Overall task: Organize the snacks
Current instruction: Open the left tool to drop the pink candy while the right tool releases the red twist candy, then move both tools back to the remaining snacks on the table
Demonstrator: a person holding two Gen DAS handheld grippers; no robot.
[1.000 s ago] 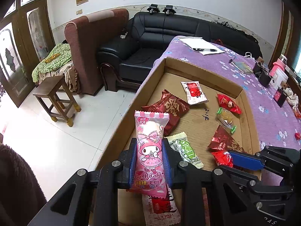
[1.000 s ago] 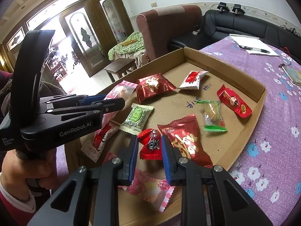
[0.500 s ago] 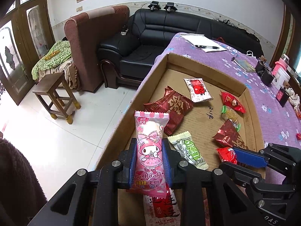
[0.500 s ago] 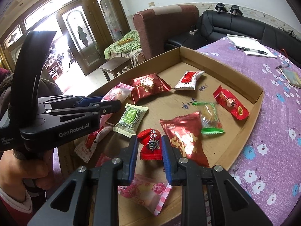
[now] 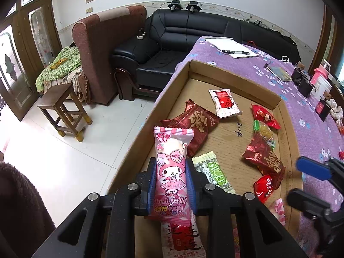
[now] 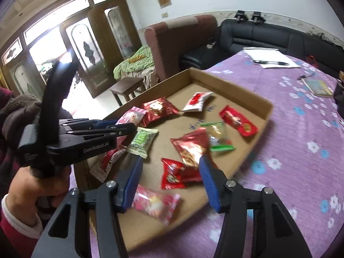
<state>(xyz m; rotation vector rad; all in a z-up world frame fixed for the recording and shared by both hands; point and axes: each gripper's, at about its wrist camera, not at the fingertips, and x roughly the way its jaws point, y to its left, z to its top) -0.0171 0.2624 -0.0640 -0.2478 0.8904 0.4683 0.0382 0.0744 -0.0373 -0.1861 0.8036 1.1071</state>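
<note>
Snack sorting partly done: one packet held, one just let go, most lying loose in the cardboard tray.

Left wrist view: the left gripper (image 5: 171, 185) is clenched on a pink packet (image 5: 172, 172), held upright over the near left edge of the cardboard tray (image 5: 234, 79); red and green packets lie scattered beyond it, in no order I can judge. Right wrist view: the right gripper (image 6: 171, 183) has just been opening and now stands released, with the small red packet (image 6: 178, 174) lying in the tray between its tips, untouched. Most snacks look unsorted.
</note>
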